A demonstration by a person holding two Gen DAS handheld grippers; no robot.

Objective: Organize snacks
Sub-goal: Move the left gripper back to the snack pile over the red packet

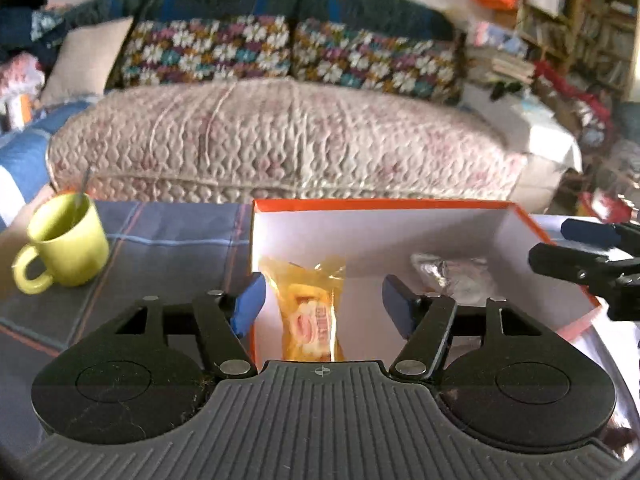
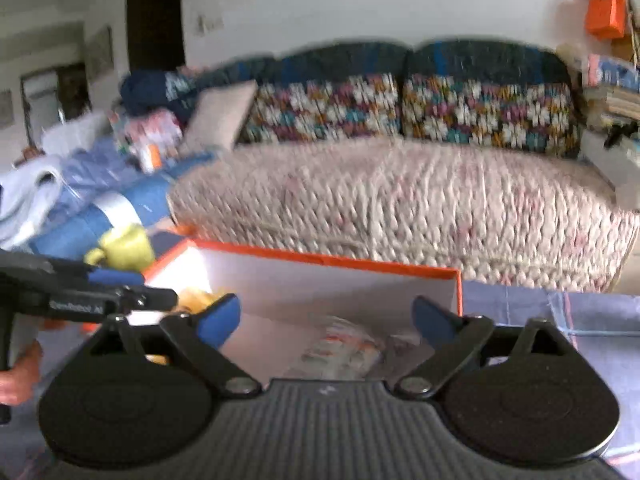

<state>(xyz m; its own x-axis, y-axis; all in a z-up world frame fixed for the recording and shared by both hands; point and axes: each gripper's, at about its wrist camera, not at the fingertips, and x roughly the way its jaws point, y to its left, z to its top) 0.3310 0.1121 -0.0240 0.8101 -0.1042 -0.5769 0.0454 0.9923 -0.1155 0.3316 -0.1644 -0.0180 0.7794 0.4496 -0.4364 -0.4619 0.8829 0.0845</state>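
Note:
An orange box (image 1: 376, 203) with a white inside stands on the table. A yellow snack packet (image 1: 310, 312) lies at its left end, below and between the blue pads of my left gripper (image 1: 324, 304), which is open and touches nothing. A clear, silvery snack bag (image 1: 452, 276) lies at the box's right end. In the right wrist view the orange box (image 2: 320, 258) holds that clear bag (image 2: 344, 350) with orange print, under my open right gripper (image 2: 326, 320). The right gripper (image 1: 580, 252) shows at the left view's right edge; the left gripper (image 2: 116, 284) shows at the right view's left edge.
A yellow-green mug (image 1: 66, 246) with a spoon stands on the blue checked tablecloth (image 1: 172, 240), left of the box. A sofa (image 1: 280, 140) with a quilted cover and flowered cushions runs behind the table. Crowded shelves (image 1: 580, 40) are at the right. A hand (image 2: 16, 376) holds the left gripper's handle.

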